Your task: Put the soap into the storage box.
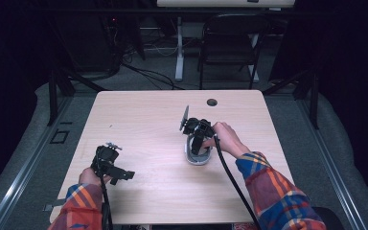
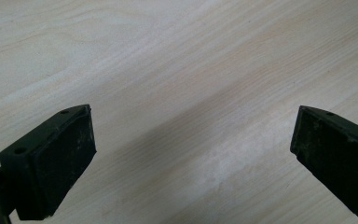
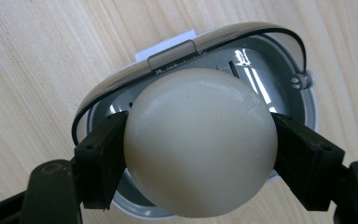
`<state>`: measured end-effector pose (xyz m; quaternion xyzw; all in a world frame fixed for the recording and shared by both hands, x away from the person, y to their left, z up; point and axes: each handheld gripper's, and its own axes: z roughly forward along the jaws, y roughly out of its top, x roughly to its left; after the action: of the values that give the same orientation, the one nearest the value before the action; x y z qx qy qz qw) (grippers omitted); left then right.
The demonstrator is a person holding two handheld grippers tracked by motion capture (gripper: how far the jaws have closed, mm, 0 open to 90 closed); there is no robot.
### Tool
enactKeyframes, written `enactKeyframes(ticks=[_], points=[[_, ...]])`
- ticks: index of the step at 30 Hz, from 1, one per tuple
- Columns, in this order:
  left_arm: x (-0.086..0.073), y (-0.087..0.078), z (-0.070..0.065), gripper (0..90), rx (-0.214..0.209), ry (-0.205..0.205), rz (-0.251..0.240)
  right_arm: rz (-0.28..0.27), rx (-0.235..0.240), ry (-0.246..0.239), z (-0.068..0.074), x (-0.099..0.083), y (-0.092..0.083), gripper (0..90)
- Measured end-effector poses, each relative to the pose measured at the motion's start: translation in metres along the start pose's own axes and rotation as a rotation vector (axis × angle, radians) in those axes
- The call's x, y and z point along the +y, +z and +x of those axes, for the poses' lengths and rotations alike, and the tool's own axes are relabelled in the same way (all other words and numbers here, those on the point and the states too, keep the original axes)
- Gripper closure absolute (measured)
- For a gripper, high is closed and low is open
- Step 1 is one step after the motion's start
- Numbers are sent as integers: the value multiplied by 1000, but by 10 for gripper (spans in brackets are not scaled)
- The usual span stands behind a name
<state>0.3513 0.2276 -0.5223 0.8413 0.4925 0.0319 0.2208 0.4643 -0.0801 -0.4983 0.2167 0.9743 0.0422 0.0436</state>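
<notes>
Right hand-held gripper (image 3: pixel 199 154) clamped on a smooth, cream-white egg (image 3: pixel 200 140) over an oval grey case (image 3: pixel 303 100) with clear hinged lid, mid-surface (image 1: pixel 143 115). Left hand-held gripper (image 2: pixel 193 149) spread apart, holding nothing.

Dim surroundings, lit table (image 1: pixel 139 115), soft shadows.

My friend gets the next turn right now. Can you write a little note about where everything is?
Right tool: shut on the white egg, held just above the open grey egg slicer mid-table.
Left tool: open, holding nothing, over bare wood near the front left.
Done: egg picked up.
Left, probably: lower the egg into the slicer's cradle, let go, then close the lid.
</notes>
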Motion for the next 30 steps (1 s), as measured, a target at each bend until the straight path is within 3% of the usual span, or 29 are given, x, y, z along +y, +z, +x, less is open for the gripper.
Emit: enactKeyframes(ticks=[10, 30], points=[[0, 0, 0, 0, -1, 1, 1, -8, 7, -2, 0, -2, 6, 236], [0, 0, 0, 0, -1, 1, 0, -46, 18, 18, -5, -16, -11, 255]])
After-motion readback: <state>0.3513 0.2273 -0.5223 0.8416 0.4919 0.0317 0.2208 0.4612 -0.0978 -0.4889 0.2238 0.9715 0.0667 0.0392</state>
